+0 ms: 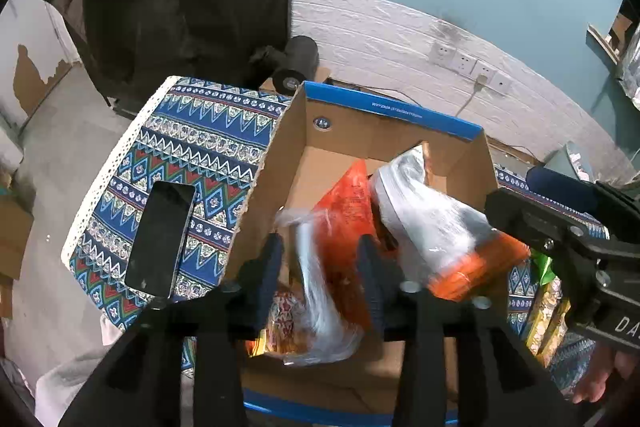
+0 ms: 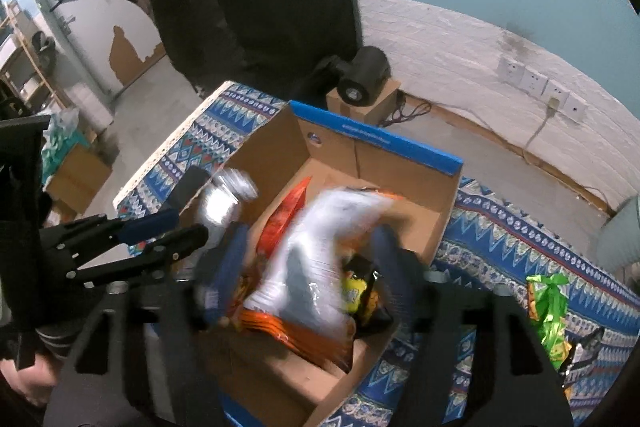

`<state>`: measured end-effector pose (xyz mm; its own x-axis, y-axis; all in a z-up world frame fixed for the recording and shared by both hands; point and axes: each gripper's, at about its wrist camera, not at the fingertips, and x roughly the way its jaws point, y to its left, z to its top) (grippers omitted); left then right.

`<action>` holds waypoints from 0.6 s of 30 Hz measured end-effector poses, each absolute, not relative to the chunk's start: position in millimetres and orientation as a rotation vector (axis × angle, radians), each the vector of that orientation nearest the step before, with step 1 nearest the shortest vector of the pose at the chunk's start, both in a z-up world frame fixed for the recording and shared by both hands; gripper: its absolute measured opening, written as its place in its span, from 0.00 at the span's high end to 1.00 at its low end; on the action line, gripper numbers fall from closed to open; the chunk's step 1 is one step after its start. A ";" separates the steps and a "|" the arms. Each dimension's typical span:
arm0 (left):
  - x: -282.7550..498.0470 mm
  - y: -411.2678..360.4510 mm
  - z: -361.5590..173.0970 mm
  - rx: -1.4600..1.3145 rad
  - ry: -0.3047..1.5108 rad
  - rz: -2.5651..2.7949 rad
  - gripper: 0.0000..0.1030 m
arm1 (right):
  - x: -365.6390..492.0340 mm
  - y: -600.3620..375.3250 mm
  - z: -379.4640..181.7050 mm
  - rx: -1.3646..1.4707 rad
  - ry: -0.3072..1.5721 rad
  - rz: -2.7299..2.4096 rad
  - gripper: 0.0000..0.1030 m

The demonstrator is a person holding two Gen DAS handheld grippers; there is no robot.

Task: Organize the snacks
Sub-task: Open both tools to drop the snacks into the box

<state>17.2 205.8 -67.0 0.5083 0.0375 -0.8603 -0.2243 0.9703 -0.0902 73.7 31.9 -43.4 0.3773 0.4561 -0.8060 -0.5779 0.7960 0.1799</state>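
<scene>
A cardboard box (image 1: 360, 131) with a blue rim stands on a patterned tablecloth; it shows in the right wrist view too (image 2: 380, 155). Several snack bags lie inside. My left gripper (image 1: 320, 263) is open over the box, an orange and silver bag (image 1: 340, 227) between its fingers, blurred. A second orange and silver bag (image 1: 432, 223) lies to the right. My right gripper (image 2: 312, 263) is open around that white and orange bag (image 2: 312, 259), also blurred. A yellow and black bag (image 2: 360, 295) lies beside it.
A black phone (image 1: 160, 239) lies on the cloth left of the box. Green and yellow snack bags (image 2: 548, 307) lie on the cloth right of the box. A black cylinder (image 2: 362, 75) sits on a small carton behind the table. Wall sockets (image 1: 468, 65) are behind.
</scene>
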 end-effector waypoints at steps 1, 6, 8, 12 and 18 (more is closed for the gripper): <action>16.8 204.5 -65.8 -0.194 1.024 0.160 0.50 | 73.7 30.4 -42.7 -0.139 0.981 0.661 0.32; 16.7 194.9 -59.4 -0.179 1.015 0.146 0.39 | 73.1 16.8 -39.8 -0.129 0.978 0.638 0.32; 17.1 188.1 -56.2 -0.173 1.013 0.135 0.36 | 72.6 10.3 -39.4 -0.127 0.981 0.625 0.31; 19.1 171.3 -51.2 -0.158 1.010 0.098 0.35 | 73.1 -8.4 -37.8 -0.115 0.983 0.593 0.29; 22.4 145.4 -50.6 -0.150 1.033 0.037 0.33 | 76.4 -42.5 -36.7 -0.083 0.991 0.539 0.28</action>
<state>22.4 145.4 -50.6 0.5129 -0.0395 -0.8576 -0.1013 0.9892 -0.1062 76.4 -42.5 -36.7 0.4290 0.3943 -0.8127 -0.4678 0.8666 0.1735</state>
